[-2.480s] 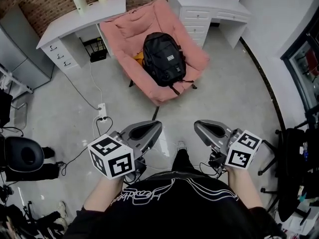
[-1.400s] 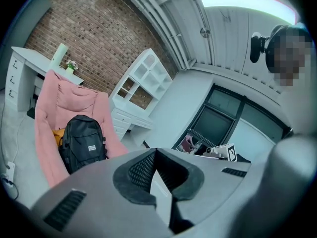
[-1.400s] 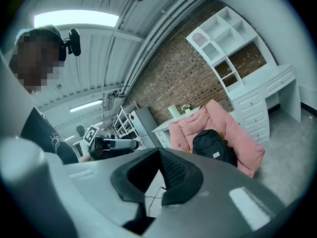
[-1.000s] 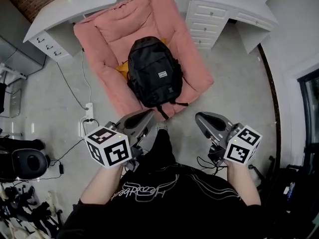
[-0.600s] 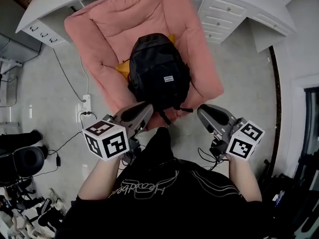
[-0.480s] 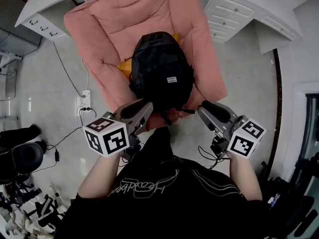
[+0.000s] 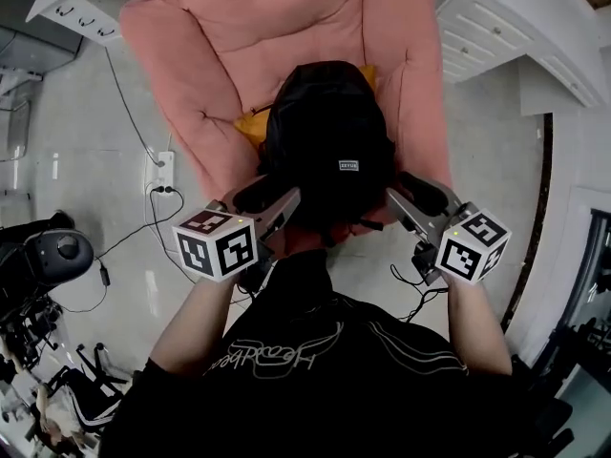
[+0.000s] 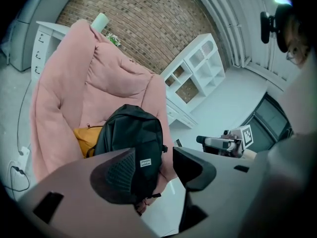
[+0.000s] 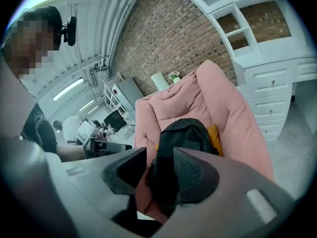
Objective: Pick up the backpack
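Head view puts the backpack (image 7: 329,146) on the seat of the pink armchair (image 7: 248,36), leaning back against the chair's backrest with its labelled front panel turned toward you. A yellow item (image 7: 253,122) is wedged between the pack and the chair's left arm.

You hold your left gripper (image 7: 272,198) at the front of the seat on the pack's left, and your right gripper (image 7: 412,200) at the front of the seat on its right. They flank the bag, which suits a two-sided lift of something this bulky and soft.

Both pairs of jaws are opening. In each gripper view the pads stand apart and press on nothing. The pack shows through the gap but lies farther back on the chair, so neither gripper has hold of it yet.

The reach looks nearly done, judging by how close the tips sit to the bag's lower corners. Next, you likely need firm fabric or a strap on each side. Keep clear of the yellow item, or it may come up with the pack.
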`<control>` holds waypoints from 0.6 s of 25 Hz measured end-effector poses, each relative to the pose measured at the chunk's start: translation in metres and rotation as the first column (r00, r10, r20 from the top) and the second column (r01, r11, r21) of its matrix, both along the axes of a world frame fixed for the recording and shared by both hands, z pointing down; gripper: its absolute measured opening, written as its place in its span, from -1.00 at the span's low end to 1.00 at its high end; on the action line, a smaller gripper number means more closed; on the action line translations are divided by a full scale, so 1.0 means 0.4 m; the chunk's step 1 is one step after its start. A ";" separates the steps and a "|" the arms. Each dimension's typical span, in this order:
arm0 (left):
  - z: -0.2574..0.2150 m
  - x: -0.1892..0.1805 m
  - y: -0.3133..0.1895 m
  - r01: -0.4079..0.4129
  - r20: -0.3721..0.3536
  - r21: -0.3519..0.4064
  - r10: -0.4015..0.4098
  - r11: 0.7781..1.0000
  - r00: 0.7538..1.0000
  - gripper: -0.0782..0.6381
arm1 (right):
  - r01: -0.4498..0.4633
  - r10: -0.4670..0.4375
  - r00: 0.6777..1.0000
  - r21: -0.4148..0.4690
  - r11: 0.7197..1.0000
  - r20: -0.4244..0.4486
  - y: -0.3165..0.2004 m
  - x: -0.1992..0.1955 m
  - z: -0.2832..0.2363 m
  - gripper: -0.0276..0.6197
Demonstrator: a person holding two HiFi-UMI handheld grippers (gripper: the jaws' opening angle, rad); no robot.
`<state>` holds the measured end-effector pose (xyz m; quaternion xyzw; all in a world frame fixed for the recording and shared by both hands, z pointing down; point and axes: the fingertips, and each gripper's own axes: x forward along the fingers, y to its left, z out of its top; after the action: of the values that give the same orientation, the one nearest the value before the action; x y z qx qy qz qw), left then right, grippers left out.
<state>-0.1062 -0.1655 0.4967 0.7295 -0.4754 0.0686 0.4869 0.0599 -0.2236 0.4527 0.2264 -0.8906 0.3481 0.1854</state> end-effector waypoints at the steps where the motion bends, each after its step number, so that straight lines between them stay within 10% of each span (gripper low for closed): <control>1: 0.019 -0.007 -0.009 0.007 0.006 -0.011 -0.007 1.000 1.000 -0.17 | 0.003 -0.003 1.000 0.007 1.000 -0.016 -0.020 -0.001 0.012 -0.39; 15: 0.272 -0.064 -0.117 0.086 0.083 -0.152 -0.075 0.985 0.994 0.02 | 0.068 -0.069 0.957 -0.015 0.998 -0.283 -0.187 -0.008 0.305 -0.18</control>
<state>-0.1317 -0.2123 0.6056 0.6665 -0.5161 0.1135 0.5258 0.0567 -0.2985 0.5746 0.2423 -0.8615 0.3076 0.3233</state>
